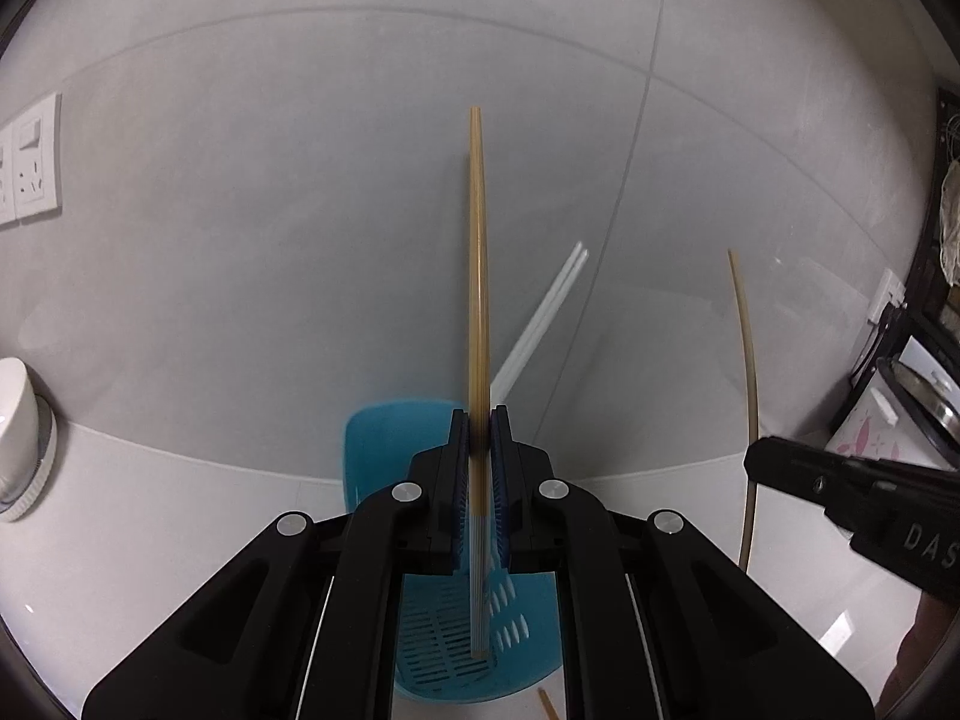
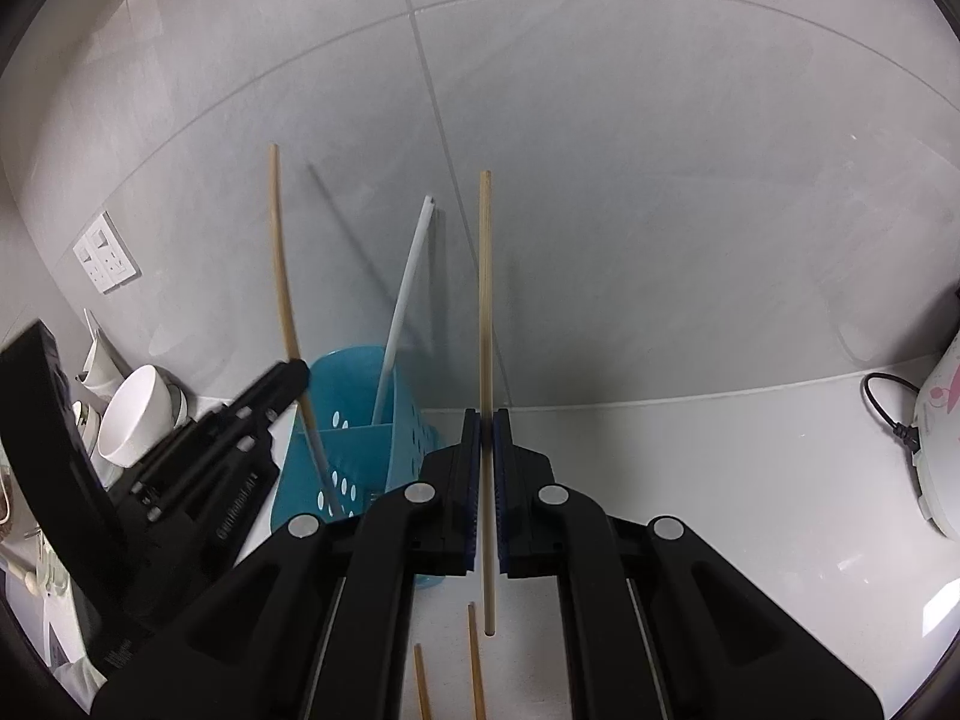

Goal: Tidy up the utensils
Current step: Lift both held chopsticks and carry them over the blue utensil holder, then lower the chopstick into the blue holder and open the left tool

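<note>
My left gripper [image 1: 480, 426] is shut on a wooden chopstick [image 1: 477, 276] held upright, its lower end inside the blue slotted utensil holder [image 1: 384, 438]. White chopsticks [image 1: 540, 324] stand in that holder. My right gripper [image 2: 486, 420] is shut on a second wooden chopstick [image 2: 485, 276], upright, to the right of the holder [image 2: 354, 396] and above the counter. In the right wrist view the left gripper [image 2: 294, 375] holds its chopstick [image 2: 281, 264] over the holder, beside a white chopstick [image 2: 408, 276]. The right gripper also shows in the left wrist view [image 1: 756, 462] with its chopstick [image 1: 747, 360].
Two more wooden chopsticks [image 2: 477, 660] lie on the white counter below my right gripper. White cups and bowls [image 2: 135, 414] stand left of the holder. A rice cooker [image 2: 942, 438] with a black cord sits at the right. Wall sockets [image 1: 36, 162] are on the tiled wall.
</note>
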`<action>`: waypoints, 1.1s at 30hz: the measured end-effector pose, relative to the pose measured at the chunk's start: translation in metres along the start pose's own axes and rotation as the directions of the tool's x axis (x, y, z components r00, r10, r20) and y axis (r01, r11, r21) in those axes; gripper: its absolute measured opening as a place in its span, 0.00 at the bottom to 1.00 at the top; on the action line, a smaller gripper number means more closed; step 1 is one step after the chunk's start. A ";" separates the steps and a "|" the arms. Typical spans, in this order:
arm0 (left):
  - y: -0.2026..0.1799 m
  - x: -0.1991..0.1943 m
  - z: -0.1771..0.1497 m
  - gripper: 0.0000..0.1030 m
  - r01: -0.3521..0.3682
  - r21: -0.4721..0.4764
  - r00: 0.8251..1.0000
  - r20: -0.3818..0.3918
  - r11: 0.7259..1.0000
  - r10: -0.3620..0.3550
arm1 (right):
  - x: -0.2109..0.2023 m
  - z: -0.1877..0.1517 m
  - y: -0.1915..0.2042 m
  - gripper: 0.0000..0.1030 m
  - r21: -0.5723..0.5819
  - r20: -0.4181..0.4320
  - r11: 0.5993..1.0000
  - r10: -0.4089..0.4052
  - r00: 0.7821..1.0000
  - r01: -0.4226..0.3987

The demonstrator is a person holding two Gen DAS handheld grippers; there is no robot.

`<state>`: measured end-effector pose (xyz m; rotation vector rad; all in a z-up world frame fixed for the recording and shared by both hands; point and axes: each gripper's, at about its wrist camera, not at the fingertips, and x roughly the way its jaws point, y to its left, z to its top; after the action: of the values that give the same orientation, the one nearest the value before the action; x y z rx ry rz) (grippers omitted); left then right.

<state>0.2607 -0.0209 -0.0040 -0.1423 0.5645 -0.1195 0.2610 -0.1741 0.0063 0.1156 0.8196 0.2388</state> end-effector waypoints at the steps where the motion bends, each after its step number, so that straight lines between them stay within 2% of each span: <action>1: -0.001 0.002 -0.001 0.07 0.001 0.007 1.000 -0.004 1.000 -0.001 | 0.001 0.000 -0.001 0.03 0.002 -0.002 1.000 0.000 1.000 0.000; 9: 0.001 0.011 -0.008 0.08 0.005 0.033 0.999 -0.044 0.999 -0.004 | 0.007 -0.003 -0.002 0.03 0.005 -0.026 1.000 0.002 1.000 -0.001; 12: -0.003 0.011 -0.008 0.09 -0.011 0.008 0.999 -0.053 1.000 0.012 | 0.007 -0.004 -0.001 0.03 -0.002 -0.032 1.000 -0.001 0.999 0.001; 14: -0.003 0.010 -0.008 0.13 -0.025 -0.007 0.997 -0.071 1.000 0.024 | 0.006 -0.005 -0.001 0.03 -0.007 -0.033 1.000 0.000 0.999 0.000; 17: -0.002 0.003 -0.006 0.23 -0.042 0.002 0.995 -0.088 0.999 0.042 | 0.003 -0.005 0.000 0.03 -0.009 -0.030 1.000 0.007 1.000 -0.007; 19: -0.001 -0.004 -0.003 0.40 -0.045 -0.005 0.994 -0.103 0.999 0.044 | 0.001 -0.005 0.001 0.03 -0.010 -0.027 1.000 0.013 1.000 -0.013; 24: 0.004 -0.019 -0.003 0.68 -0.084 -0.029 0.990 -0.116 0.996 0.081 | 0.001 0.000 0.010 0.03 -0.012 -0.015 0.999 0.047 0.999 -0.048; 27: 0.016 -0.029 -0.002 0.78 -0.115 -0.035 0.985 -0.135 0.993 0.110 | -0.001 0.004 0.016 0.04 -0.021 0.000 0.998 0.066 0.998 -0.066; 33: 0.049 -0.042 -0.005 0.89 -0.152 -0.057 0.979 -0.143 0.987 0.143 | 0.004 0.014 0.031 0.03 -0.029 0.031 0.995 0.097 0.995 -0.096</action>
<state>0.2260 0.0328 0.0058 -0.1578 0.7164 0.0343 0.2689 -0.1430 0.0186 0.1334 0.7788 0.3379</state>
